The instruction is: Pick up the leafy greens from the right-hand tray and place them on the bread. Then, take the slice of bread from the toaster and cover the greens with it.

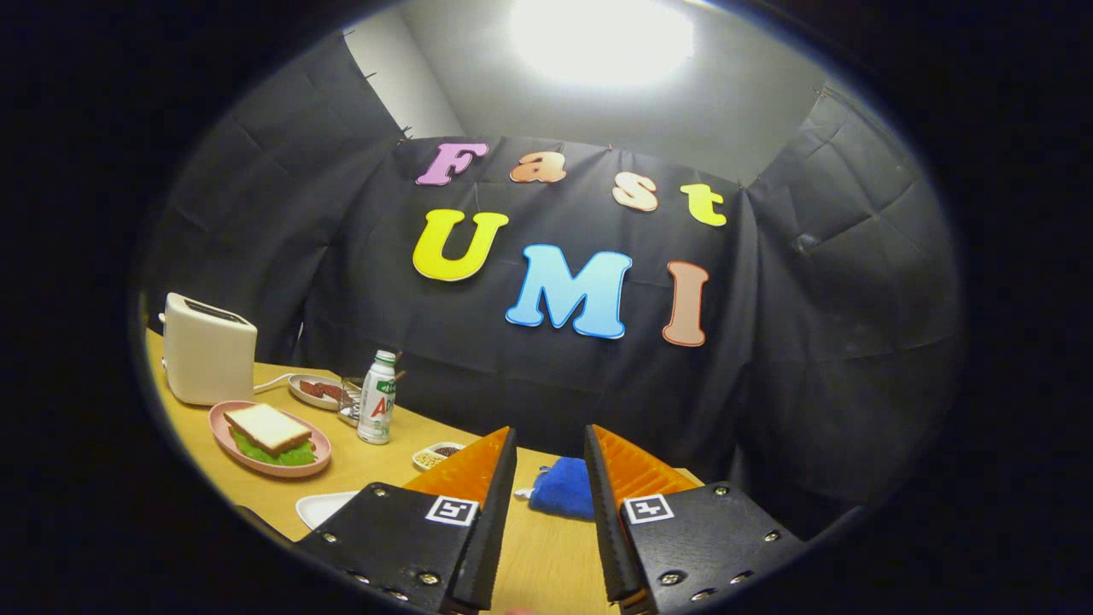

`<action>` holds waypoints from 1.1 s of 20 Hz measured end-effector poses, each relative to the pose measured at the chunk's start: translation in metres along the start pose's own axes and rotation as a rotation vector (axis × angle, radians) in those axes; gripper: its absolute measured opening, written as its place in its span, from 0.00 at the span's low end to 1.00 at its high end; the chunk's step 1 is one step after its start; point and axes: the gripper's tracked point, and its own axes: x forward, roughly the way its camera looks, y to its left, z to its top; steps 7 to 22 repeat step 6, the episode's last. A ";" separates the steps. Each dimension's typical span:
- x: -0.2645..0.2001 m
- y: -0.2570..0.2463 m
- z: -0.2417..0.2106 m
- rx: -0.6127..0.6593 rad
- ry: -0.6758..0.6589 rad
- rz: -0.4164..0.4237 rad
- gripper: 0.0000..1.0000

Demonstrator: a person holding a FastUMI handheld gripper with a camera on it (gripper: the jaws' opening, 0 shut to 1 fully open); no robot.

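The gripper hangs above the wooden table, its fingers apart and holding nothing. Far to the left, a slice of bread lies on top of the leafy greens on a pink plate, just in front of the white toaster. A bottle stands right of the plate; a blue cloth lies beyond the fingers.

The table looks like smooth, matt wood. The toaster at left has a smooth plastic-looking shell, the pink plate a soft sheen. A fuzzy blue cloth lies beyond the parted tool with ridged inner faces.
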 end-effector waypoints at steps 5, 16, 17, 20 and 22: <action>-0.002 -0.072 -0.039 0.123 0.066 -0.038 0.48; -0.005 -0.090 -0.043 0.118 0.071 -0.047 0.48; -0.005 -0.090 -0.043 0.118 0.071 -0.047 0.48; -0.005 -0.090 -0.043 0.118 0.071 -0.047 0.48; -0.005 -0.090 -0.043 0.118 0.071 -0.047 0.48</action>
